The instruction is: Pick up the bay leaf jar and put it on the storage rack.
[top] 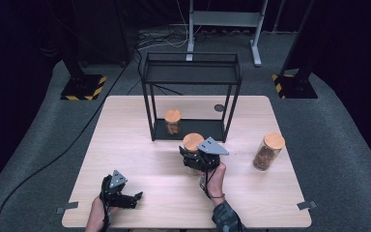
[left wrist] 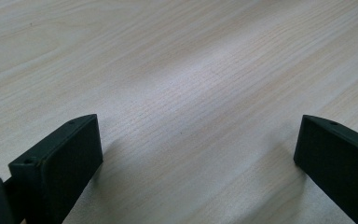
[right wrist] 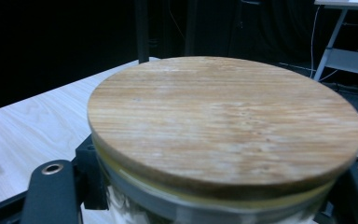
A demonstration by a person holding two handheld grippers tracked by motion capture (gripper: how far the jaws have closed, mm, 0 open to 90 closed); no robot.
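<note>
The right gripper (top: 193,162) is sitting near the middle of the wooden table (top: 125,145), its jaws clamped on a glass jar (top: 192,145) with a round wooden lid (right wrist: 223,121). In the right gripper view the lid is lying level just above the two black jaws, which are pressing the glass body from either side just below the lid's rim. In the high view, the person's right hand (top: 214,180) is reaching in from six o'clock and gripping the tool from behind, with the grey three-cornered plate on top.

At twelve o'clock from the held jar, a black wire-frame shelf (top: 192,72) is standing on the far half of the table. A second jar (top: 173,122) with the same wooden lid is standing upright on the shelf's bottom tier, inside the frame. A third jar (top: 268,151), filled with brown contents, is standing at three o'clock from the held one, well apart from it and near the table's right edge.

The left gripper (top: 125,195) is resting at about eight o'clock from the held jar, near the table's front edge. In the left gripper view its jaws are standing wide apart over bare wood, with nothing between them.
</note>
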